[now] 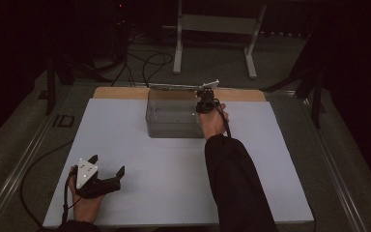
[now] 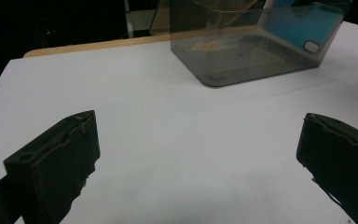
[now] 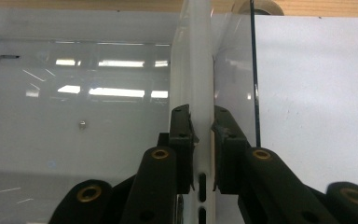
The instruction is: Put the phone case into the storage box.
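The left gripper (image 1: pixel 107 172) rests on the white table (image 1: pixel 174 169) near its front edge, well in front and to the left of the clear box (image 1: pixel 171 118); its jaws stand wide with nothing between them, and in the left gripper view the bare sheet lies between them with the box (image 2: pixel 256 51) farther off; this hand looks idle, waiting its turn. The box stands toward the back of the table, just in front of a wooden strip (image 1: pixel 121 93) along the far edge; a small bent key (image 3: pixel 2 61) and a tiny screw-like bit (image 3: pixel 82 124) lie on its floor. At the box's right wall, the right gripper (image 1: pixel 206 104) is clamped narrow on a thin white phone-like slab (image 3: pixel 198 93) held on edge; the slab (image 1: pixel 209 85) pokes up above the box's rim, and through the tinted wall it shows as a blue back (image 2: pixel 303 25) with a camera hole. The step in hand seems to be lowering the slab into the box; the next move probably calls for easing it straight down, clear of the thin right wall (image 3: pixel 253 70) just beside it, then letting go; that wall is the main obstruction, since a tilt could catch the rim or shove the light box. Beyond the box, cables (image 1: pixel 149 63) and a white frame (image 1: pixel 215 29) stand on the floor, well apart from the work.
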Demonstrator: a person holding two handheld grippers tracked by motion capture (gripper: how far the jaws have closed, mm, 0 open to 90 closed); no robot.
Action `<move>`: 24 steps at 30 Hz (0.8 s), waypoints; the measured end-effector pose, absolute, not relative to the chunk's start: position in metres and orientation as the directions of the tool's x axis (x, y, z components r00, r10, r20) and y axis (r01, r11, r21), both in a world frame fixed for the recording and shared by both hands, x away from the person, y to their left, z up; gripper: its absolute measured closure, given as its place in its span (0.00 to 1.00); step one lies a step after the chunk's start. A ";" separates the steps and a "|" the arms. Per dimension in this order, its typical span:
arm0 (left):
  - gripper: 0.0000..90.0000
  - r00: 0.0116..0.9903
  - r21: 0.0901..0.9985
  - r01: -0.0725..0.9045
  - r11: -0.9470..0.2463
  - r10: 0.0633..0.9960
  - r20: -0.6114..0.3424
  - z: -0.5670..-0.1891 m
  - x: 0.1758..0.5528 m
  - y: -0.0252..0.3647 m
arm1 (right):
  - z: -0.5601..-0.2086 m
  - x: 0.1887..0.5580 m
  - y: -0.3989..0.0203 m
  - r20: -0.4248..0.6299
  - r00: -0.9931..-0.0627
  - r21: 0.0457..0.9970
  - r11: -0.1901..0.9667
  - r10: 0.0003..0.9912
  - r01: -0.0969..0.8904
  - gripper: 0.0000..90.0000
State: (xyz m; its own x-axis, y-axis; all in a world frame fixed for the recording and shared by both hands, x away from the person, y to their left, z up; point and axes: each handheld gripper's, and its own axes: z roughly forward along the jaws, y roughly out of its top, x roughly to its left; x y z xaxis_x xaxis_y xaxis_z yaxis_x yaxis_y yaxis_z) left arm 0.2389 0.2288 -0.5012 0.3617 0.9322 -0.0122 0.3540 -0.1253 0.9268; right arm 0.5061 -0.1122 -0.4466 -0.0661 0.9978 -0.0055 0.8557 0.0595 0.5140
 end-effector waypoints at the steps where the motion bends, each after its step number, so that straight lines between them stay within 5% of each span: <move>1: 0.00 0.361 0.927 0.354 -0.125 0.932 -0.012 -0.501 0.239 0.229 | -0.447 0.506 -0.112 -0.009 -0.066 0.515 0.061 0.998 0.855 0.90; 24: 0.00 0.364 0.926 0.355 -0.127 0.931 -0.012 -0.501 0.239 0.229 | -0.447 0.506 -0.110 -0.016 -0.065 0.521 0.063 0.998 0.851 0.89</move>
State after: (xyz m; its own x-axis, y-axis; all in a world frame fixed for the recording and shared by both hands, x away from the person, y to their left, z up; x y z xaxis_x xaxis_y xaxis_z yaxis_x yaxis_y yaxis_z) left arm 0.2386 0.2288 -0.5013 0.3637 0.9314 -0.0120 0.3550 -0.1267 0.9262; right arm 0.5061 -0.1103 -0.4473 -0.0646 0.9978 -0.0155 0.8514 0.0632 0.5207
